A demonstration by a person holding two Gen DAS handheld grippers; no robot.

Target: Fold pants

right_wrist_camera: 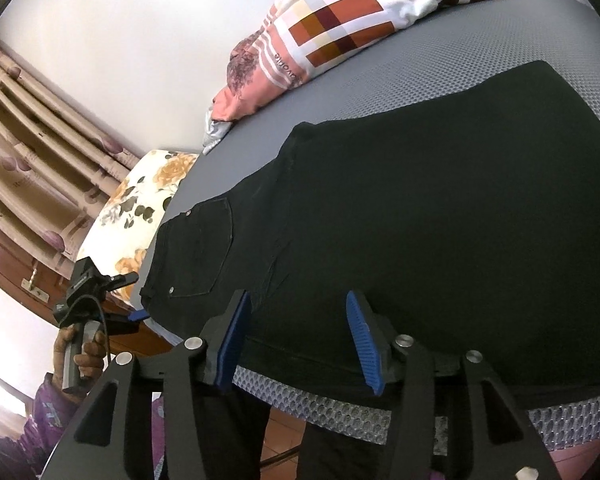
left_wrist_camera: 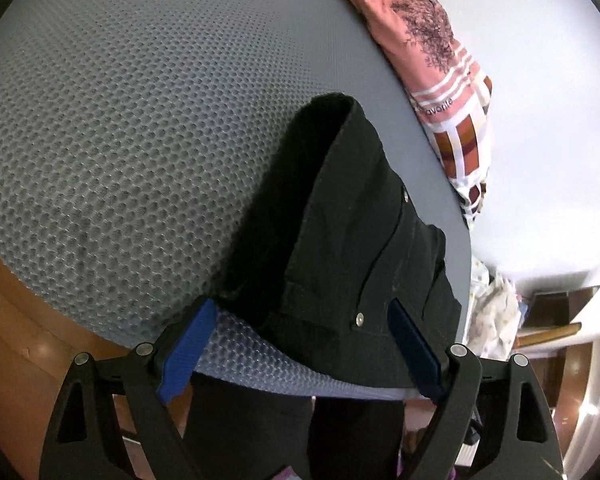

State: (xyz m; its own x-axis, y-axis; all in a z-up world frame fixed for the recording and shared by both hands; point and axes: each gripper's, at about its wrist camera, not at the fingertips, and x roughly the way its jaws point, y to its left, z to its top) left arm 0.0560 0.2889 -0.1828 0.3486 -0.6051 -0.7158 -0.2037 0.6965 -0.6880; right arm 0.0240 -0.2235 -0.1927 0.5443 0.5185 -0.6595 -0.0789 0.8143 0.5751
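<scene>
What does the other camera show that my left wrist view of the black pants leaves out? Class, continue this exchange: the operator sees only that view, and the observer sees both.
Observer: The right gripper is open over the long near edge of the pants. Its pads are not pressing the fabric.
Operator: Who is holding my left gripper?
Observer: A hand grips its handle, with a purple sleeve below it. The left gripper sits at the waistband corner.
Operator: What is behind that end of the bed?
Observer: Patterned curtains hang there, beside a white wall.
</scene>
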